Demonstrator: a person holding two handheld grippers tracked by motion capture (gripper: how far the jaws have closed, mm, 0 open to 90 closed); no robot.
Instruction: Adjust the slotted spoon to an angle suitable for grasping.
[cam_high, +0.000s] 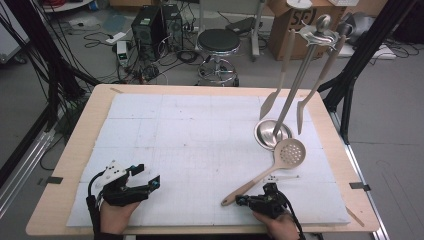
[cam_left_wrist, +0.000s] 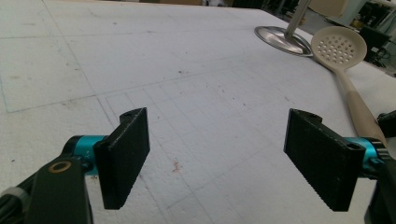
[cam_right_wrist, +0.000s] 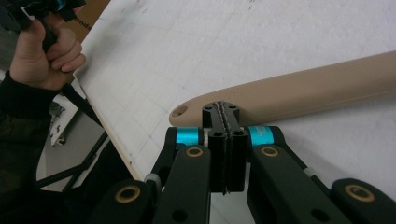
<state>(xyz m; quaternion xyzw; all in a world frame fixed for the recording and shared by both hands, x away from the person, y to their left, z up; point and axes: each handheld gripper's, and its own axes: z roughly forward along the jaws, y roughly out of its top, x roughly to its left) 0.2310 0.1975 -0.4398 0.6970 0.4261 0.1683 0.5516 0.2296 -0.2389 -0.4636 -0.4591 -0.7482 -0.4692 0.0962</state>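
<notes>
A beige slotted spoon (cam_high: 270, 172) lies slantwise on the white foam board (cam_high: 200, 130), with its holed head (cam_left_wrist: 338, 46) near the rack's steel base and its handle end toward the front edge. My right gripper (cam_high: 239, 201) is shut, pad against pad, with nothing between. Its tips (cam_right_wrist: 225, 109) stand right at the side of the spoon's handle (cam_right_wrist: 299, 93), near the end with the hole; whether they touch it I cannot tell. My left gripper (cam_high: 150, 180) rests at the front left, wide open (cam_left_wrist: 219, 163) and empty above bare foam.
A utensil rack stands on a round steel base (cam_high: 272, 134) at the right. A beige spatula (cam_high: 280, 75) and a beige fork (cam_high: 315, 85) hang from its top. The wooden table edge (cam_high: 60, 200) frames the foam. A stool (cam_high: 218, 42) stands beyond the table.
</notes>
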